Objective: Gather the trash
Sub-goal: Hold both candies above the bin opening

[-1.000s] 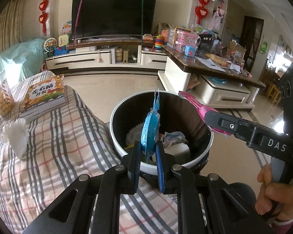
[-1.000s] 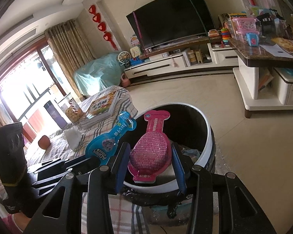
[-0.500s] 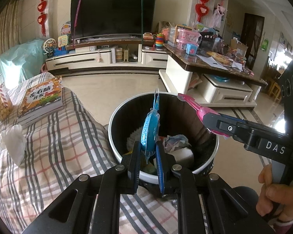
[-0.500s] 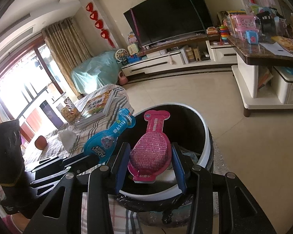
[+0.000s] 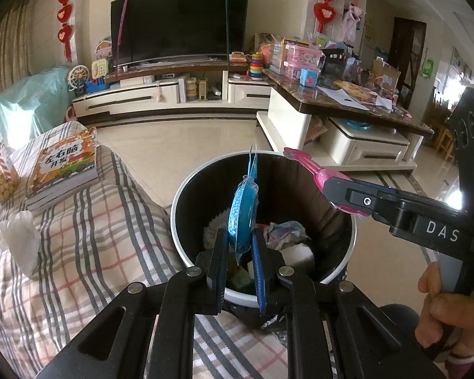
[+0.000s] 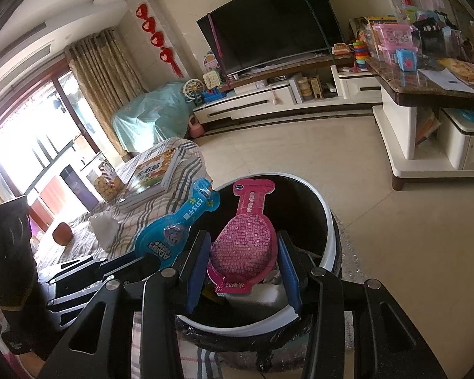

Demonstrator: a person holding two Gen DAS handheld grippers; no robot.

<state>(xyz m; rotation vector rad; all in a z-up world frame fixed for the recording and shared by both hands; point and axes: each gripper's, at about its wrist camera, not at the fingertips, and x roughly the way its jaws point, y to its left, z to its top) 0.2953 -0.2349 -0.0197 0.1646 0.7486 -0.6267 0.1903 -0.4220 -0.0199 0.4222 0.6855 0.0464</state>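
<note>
I am holding both grippers tilted downward over the trash bin (image 5: 186, 202). Its contents are lying half hidden behind the jaws, hard to make out. The left gripper (image 5: 239, 254) is clenching the blue package (image 5: 243, 214) edge-on above the bin mouth. The right gripper (image 6: 241, 259) is grasping the pink package (image 6: 245, 243) flat, also over the bin.

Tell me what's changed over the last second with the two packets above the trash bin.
Nothing was let go. The left tool still clamps the blue packet and the right tool the pink packet, both above the trash bin, which has crept slightly nearer.
</note>
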